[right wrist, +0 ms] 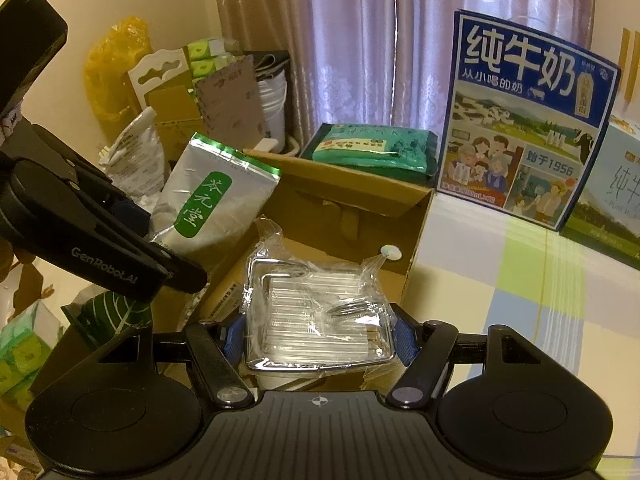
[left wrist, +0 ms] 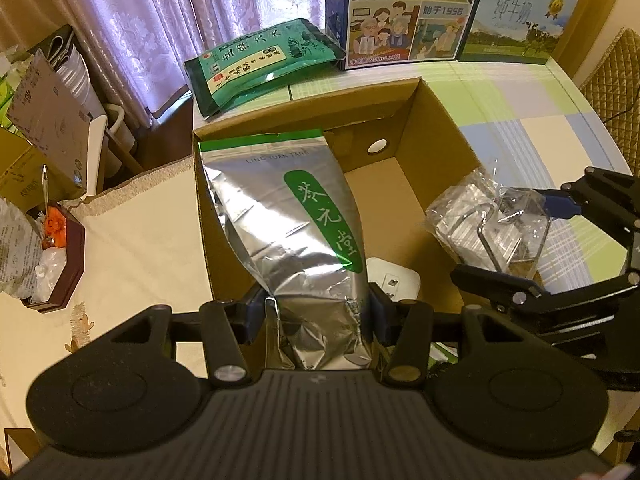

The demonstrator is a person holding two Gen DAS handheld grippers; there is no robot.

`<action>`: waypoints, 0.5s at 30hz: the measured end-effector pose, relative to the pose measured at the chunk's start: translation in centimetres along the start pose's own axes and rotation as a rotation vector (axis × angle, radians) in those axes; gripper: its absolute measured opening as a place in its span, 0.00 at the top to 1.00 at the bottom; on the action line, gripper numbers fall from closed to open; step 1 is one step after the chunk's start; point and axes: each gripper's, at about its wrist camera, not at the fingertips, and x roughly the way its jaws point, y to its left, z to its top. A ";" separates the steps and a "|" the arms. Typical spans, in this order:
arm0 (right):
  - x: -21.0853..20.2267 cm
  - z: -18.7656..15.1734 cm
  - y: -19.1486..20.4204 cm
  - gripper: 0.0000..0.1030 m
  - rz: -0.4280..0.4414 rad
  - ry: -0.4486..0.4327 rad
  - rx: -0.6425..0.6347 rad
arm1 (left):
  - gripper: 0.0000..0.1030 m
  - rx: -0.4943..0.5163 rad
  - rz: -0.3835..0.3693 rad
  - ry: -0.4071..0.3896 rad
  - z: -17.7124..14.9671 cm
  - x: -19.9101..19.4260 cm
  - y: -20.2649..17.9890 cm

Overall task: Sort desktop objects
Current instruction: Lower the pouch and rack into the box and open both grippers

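Left gripper (left wrist: 316, 312) pinches silver pouch (left wrist: 288, 216), right gripper (right wrist: 319, 334) clamps wrapped rack (right wrist: 320, 308) over cardboard box (left wrist: 404, 98); slick film probably slips.

The left gripper (left wrist: 316, 316) is clamped on a silver pouch (left wrist: 288, 216); the right gripper (right wrist: 318, 334) (just to its right) is clamped on a plastic-wrapped packet (right wrist: 316, 312).

Right gripper (right wrist: 319, 338) with jaws clamped on a clear-wrapped metal rack (right wrist: 316, 320) over an open cardboard box (right wrist: 352, 208), left gripper (right wrist: 160, 256) holding a silver foil pouch (right wrist: 212, 196) at left, green packet (right wrist: 372, 148) behind the box, blue milk carton (right wrist: 528, 120) on the checked surface (right wrist: 520, 300)
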 end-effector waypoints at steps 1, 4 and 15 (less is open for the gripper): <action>0.0 0.0 0.0 0.35 0.000 -0.003 -0.002 | 0.55 -0.003 0.001 0.002 0.0 0.2 0.1; 0.1 0.1 0.1 0.35 0.005 -0.006 -0.001 | 0.53 -0.007 0.003 0.004 0.0 0.6 0.3; 0.3 0.2 0.2 0.35 0.008 -0.005 -0.004 | 0.55 -0.006 0.020 -0.017 -0.2 0.0 0.7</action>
